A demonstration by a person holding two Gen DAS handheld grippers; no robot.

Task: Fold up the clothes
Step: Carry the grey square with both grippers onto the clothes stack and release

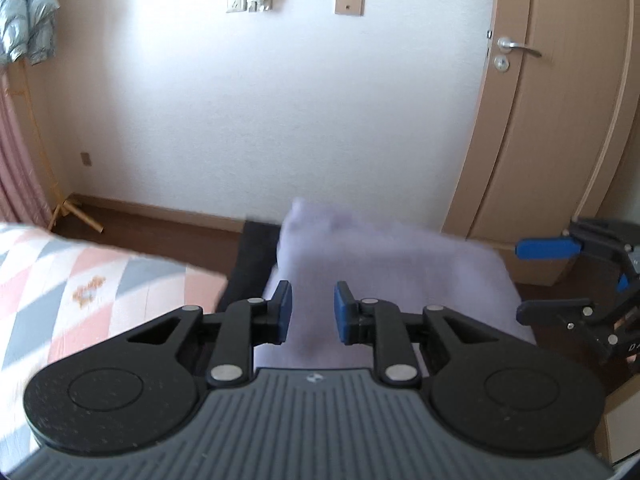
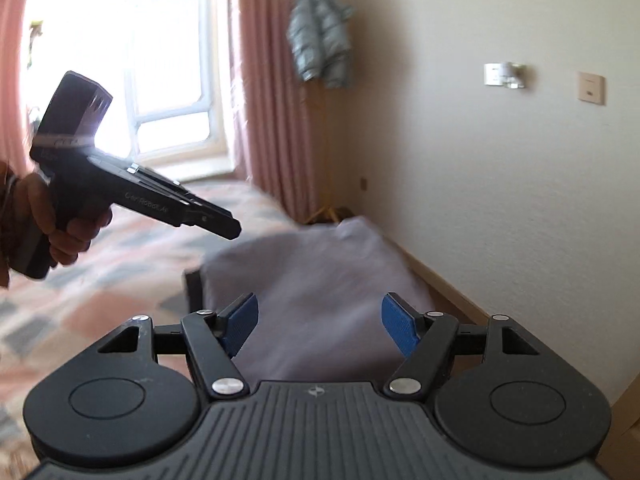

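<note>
Two hand-held grippers are in view, both over a pale lavender folded cloth garment (image 1: 384, 264) that lies at the edge of a bed with a pink, grey and white diamond-patterned quilt (image 1: 80, 280). A dark item (image 1: 252, 256), not identifiable, shows under the garment's left side in the left wrist view.

Left gripper (image 1: 313, 312): jaws stand a moderate gap apart, blue pads facing each other, with nothing held between them. The garment is seen beyond and below the gap; contact cannot be confirmed because of blur.

Right gripper (image 2: 320, 322): jaws spread wide, blue pads angled outward, nothing gripped. The lavender garment (image 2: 320, 280) fills the space ahead of them. In the left wrist view the right gripper appears at the right edge (image 1: 548, 248), beside the garment.

In the right wrist view, a person's hand (image 2: 60, 224) clasps the black pistol-style handle of the left gripper, which is raised above the bed to the left of the garment.

Surroundings: a white wall, a light wooden door with a metal lever handle (image 1: 520, 48), pink curtains (image 2: 272, 100) by a bright window (image 2: 160, 72), and a silvery quilted jacket (image 2: 320, 48) hanging on a stand near the corner.
</note>
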